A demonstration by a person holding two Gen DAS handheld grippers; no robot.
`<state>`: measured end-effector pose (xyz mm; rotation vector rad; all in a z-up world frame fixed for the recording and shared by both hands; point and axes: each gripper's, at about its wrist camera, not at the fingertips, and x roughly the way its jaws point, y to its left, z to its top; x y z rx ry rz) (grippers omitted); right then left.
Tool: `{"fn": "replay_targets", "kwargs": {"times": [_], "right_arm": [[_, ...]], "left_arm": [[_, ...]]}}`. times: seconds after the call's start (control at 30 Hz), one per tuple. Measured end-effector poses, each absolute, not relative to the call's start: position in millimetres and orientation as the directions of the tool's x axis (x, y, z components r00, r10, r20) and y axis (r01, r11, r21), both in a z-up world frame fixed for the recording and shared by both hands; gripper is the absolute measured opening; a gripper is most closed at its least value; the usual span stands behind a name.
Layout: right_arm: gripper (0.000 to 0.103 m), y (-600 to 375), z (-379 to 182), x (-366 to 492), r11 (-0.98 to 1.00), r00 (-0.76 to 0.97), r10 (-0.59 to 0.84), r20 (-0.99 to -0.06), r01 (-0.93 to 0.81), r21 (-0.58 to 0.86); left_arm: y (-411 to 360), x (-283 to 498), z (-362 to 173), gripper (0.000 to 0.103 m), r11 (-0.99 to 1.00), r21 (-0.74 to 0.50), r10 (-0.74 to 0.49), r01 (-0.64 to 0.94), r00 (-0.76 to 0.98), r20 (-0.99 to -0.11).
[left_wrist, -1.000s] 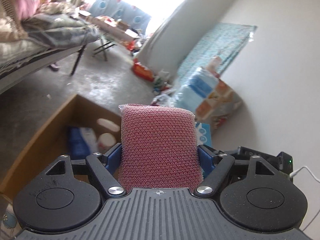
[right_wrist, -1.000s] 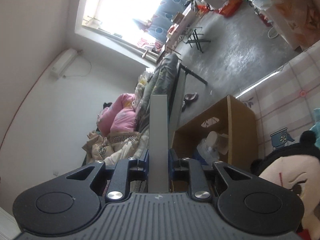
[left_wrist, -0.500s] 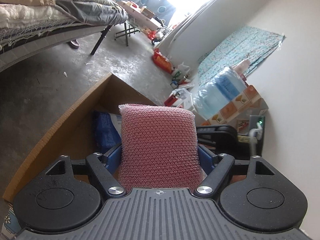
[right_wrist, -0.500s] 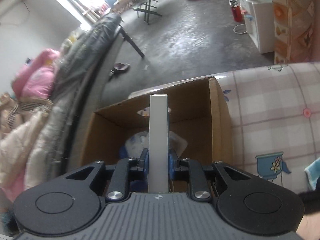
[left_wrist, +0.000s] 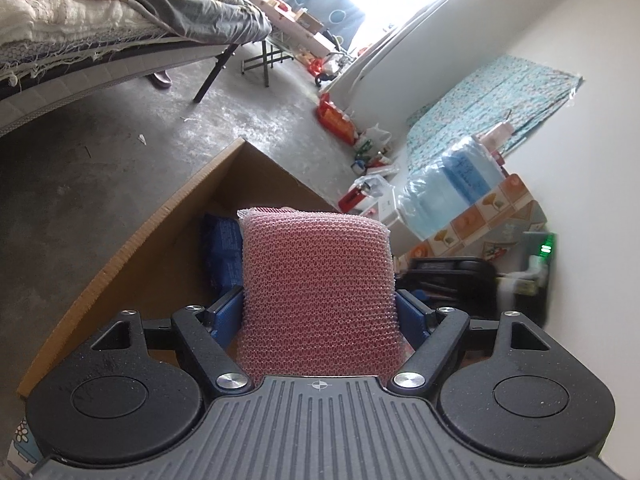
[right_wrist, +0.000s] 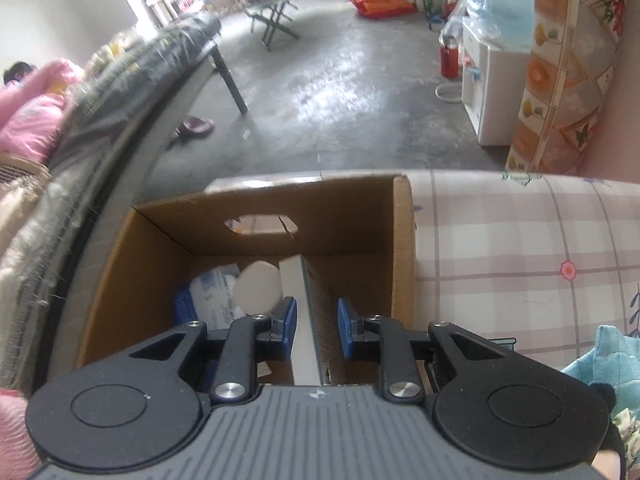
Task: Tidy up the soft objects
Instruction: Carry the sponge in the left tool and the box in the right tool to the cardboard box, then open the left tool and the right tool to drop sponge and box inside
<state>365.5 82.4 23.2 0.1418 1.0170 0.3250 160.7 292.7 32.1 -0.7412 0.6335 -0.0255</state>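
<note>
My left gripper (left_wrist: pixel 319 308) is shut on a pink mesh sponge (left_wrist: pixel 318 292) and holds it over the open cardboard box (left_wrist: pixel 132 240). My right gripper (right_wrist: pixel 316 330) is open over the same box (right_wrist: pixel 402 240); a flat white slab (right_wrist: pixel 302 312) stands tilted between its spread blue pads (right_wrist: pixel 287 326), loose, its lower end down in the box. A blue-and-white packet (right_wrist: pixel 208 300) and a white round lid (right_wrist: pixel 258 286) lie in the box. The blue packet shows in the left wrist view (left_wrist: pixel 220 248) too.
The box stands at the edge of a checked tablecloth (right_wrist: pixel 520 248). A teal cloth (right_wrist: pixel 604 360) lies at the right. A bed (left_wrist: pixel 80 36) is to the left, a water dispenser (right_wrist: pixel 488 80) across the concrete floor. The other gripper's body (left_wrist: pixel 460 284) is close right of the sponge.
My right gripper has dropped lower over the box and opened; the white slab is released and leans between the pads. My left gripper moved slightly closer over the box, still gripping the sponge.
</note>
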Motion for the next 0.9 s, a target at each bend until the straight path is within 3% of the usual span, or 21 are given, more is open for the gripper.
{"fn": "replay_targets", "kwargs": {"times": [0.13, 0.23, 0.27, 0.3, 0.6, 0.9], "right_arm": [[0.024, 55, 49, 342, 0.892, 0.492, 0.452, -0.744, -0.256, 0.373], [0.045, 24, 70, 306, 0.845, 0.495, 0.535, -0.684, -0.321, 0.428], [0.058, 13, 76, 293, 0.830, 0.500, 0.557, -0.663, -0.341, 0.441], [0.061, 1, 82, 277, 0.813, 0.505, 0.582, -0.637, -0.364, 0.454], [0.063, -86, 72, 171, 0.689, 0.495, 0.723, -0.482, -0.460, 0.561], [0.063, -111, 45, 152, 0.703, 0.530, 0.706, -0.468, -0.447, 0.554]], "left_arm": [[289, 162, 33, 0.078, 0.756, -0.619, -0.231, -0.214, 0.797, -0.558], [285, 167, 34, 0.079, 0.785, -0.577, -0.216, -0.227, 0.773, -0.597], [283, 170, 33, 0.079, 0.797, -0.556, -0.208, -0.234, 0.758, -0.618], [281, 175, 31, 0.079, 0.813, -0.532, -0.201, -0.239, 0.741, -0.641], [250, 240, -4, 0.080, 0.943, -0.247, -0.095, -0.222, 0.534, -0.840], [238, 280, -63, 0.080, 0.974, 0.059, 0.132, -0.218, 0.340, -0.931]]}}
